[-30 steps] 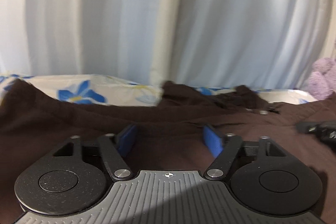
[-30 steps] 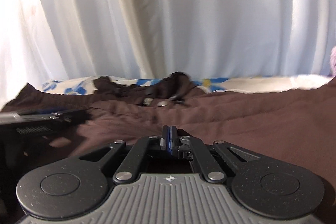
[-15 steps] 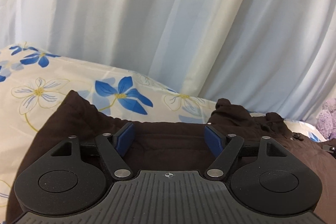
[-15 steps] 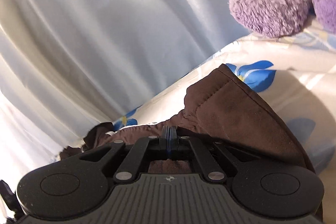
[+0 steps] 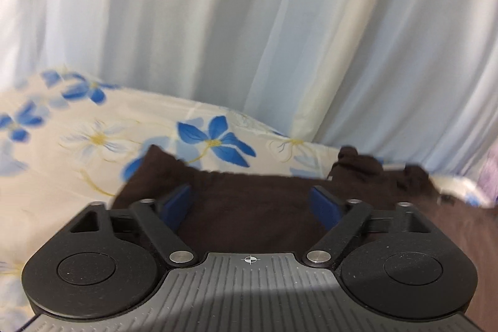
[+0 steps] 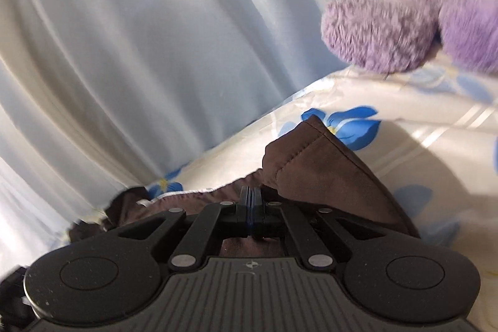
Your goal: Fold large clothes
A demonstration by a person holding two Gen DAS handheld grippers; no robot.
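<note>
The soft, limp dark-brown fabric garment [image 5: 249, 207] lies on the floral-sheeted bed [image 5: 77, 151]. The left gripper [image 5: 252, 201] has jaws opening, pads clear of cloth; the right gripper [image 6: 250, 201] is clamped together at the hem. Corners grip best.

On my left feed the garment [image 5: 249, 207] is a very dark brown, almost black in the shade. The bed sheet [image 5: 77, 151] under it is cream, printed with blue flowers and paler white ones with yellow centres and thin yellow stems. The curtain [image 5: 249, 21] behind is pale blue-white with cream streaks down its folds. The left claw [image 5: 253, 203] is black with bright blue pads [image 5: 177, 201] and silver rivets, on a grey ribbed body. On my right feed the garment [image 6: 326, 170] reads a warmer chocolate brown with matching stitching. The soft toy [image 6: 404, 8] is lilac, perhaps deeper purple at the right, though it is blurred. The right claw [image 6: 250, 201] is black with a thin blue line between its pads.
</note>
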